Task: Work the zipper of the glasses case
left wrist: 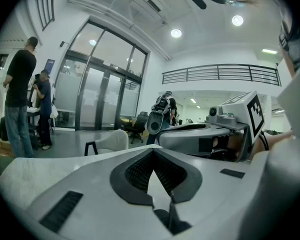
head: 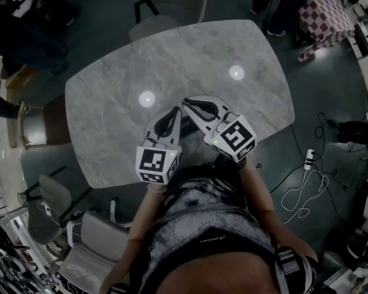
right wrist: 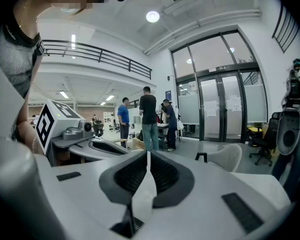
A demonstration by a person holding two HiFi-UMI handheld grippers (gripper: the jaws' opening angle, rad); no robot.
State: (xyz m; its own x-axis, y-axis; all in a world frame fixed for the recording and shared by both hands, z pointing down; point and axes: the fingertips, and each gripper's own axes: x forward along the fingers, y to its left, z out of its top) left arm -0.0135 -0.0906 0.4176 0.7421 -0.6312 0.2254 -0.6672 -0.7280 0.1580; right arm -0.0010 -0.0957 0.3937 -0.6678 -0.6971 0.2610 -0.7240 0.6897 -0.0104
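Zipping has not started yet. Left tool (head: 173,111) and right tool (head: 187,102) hang over the near edge of the counter (head: 110,97), both closed tight with nothing held. No case shows anywhere on the counter.

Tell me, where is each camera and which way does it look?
Head view: on the person's head, facing steeply down at the table, left gripper, right gripper, arms, torso.
Left gripper view: rides that gripper, looks along its shut jaws toward glass doors.
Right gripper view: same, toward glass doors and standing people.
Shared: each gripper view shows the other gripper.
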